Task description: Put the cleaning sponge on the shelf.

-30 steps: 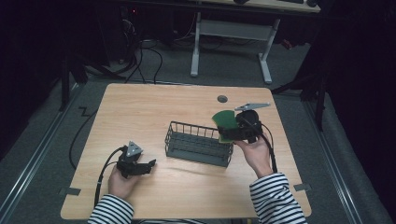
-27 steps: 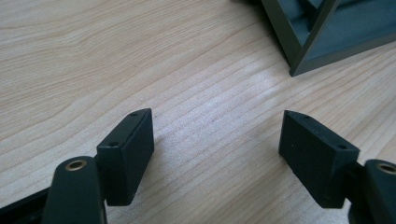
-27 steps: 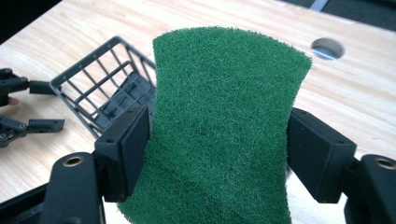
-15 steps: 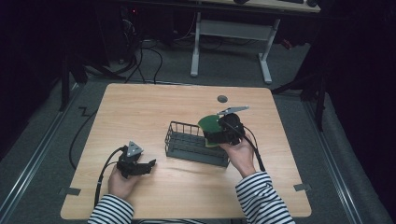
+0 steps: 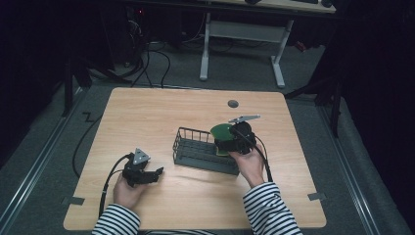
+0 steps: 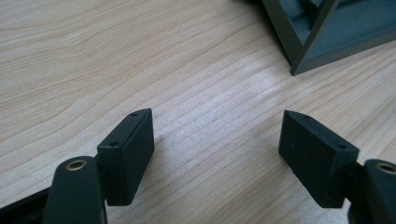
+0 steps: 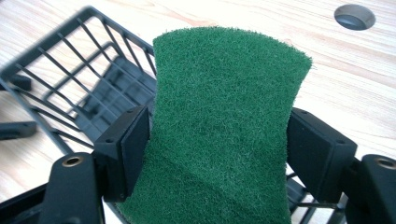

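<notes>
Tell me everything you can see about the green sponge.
The sponge is a dark green scouring pad with a rough, fibrous face and rounded corners. The right gripper pinches it by its two side edges, which makes it waisted at the jaws. In the high view it is held above the right end of the wire basket, over the table, with a yellowish layer showing beneath the green.

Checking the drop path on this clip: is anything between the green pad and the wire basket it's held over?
Nothing visible. The right hand-held gripper holds the green scouring pad at the wire basket's right end, and the part of the basket interior in view looks empty. The left hand-held gripper rests apart, open.
</notes>
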A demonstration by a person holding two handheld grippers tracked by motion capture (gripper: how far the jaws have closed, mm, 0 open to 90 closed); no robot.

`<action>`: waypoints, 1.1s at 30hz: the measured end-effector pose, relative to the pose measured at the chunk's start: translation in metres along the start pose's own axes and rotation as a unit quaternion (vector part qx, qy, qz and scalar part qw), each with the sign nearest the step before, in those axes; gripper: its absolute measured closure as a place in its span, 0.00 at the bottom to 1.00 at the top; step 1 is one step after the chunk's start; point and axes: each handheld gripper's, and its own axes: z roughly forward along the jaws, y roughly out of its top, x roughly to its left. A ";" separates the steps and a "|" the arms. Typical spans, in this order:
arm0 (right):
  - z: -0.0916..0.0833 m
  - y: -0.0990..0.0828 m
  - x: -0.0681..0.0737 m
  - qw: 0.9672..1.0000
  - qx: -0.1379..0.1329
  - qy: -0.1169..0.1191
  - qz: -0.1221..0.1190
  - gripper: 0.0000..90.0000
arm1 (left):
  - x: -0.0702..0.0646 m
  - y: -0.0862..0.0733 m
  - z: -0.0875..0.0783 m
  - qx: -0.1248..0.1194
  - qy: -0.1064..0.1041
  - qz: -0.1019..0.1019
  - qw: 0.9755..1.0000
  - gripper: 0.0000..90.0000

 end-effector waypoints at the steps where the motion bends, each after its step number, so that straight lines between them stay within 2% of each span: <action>1: 0.000 0.000 0.000 1.000 0.001 -0.001 0.000 0.29 | 0.000 0.000 0.000 0.000 0.000 0.000 1.000 0.30; 9: 0.003 0.000 0.004 1.000 -0.001 -0.013 -0.009 0.29 | 0.000 0.000 0.000 0.000 0.000 0.000 1.000 0.30; 15: 0.001 0.000 0.004 1.000 -0.005 -0.015 -0.002 0.29 | 0.000 0.000 0.000 0.000 0.001 0.000 1.000 0.31; 18: 0.003 -0.001 0.004 1.000 -0.002 -0.016 -0.001 0.29 | 0.000 0.000 0.000 0.000 0.000 -0.001 1.000 0.31; 24: 0.004 -0.003 0.005 1.000 0.009 -0.025 -0.015 0.30 | 0.000 0.000 0.000 0.000 0.001 -0.001 1.000 0.31; 30: 0.005 -0.012 0.002 1.000 0.015 -0.021 -0.005 0.32 | 0.001 0.000 0.000 0.001 0.003 -0.004 1.000 0.31; 33: 0.007 -0.013 0.004 1.000 0.017 -0.023 -0.011 0.33 | 0.001 0.000 0.000 0.001 0.003 -0.003 1.000 0.31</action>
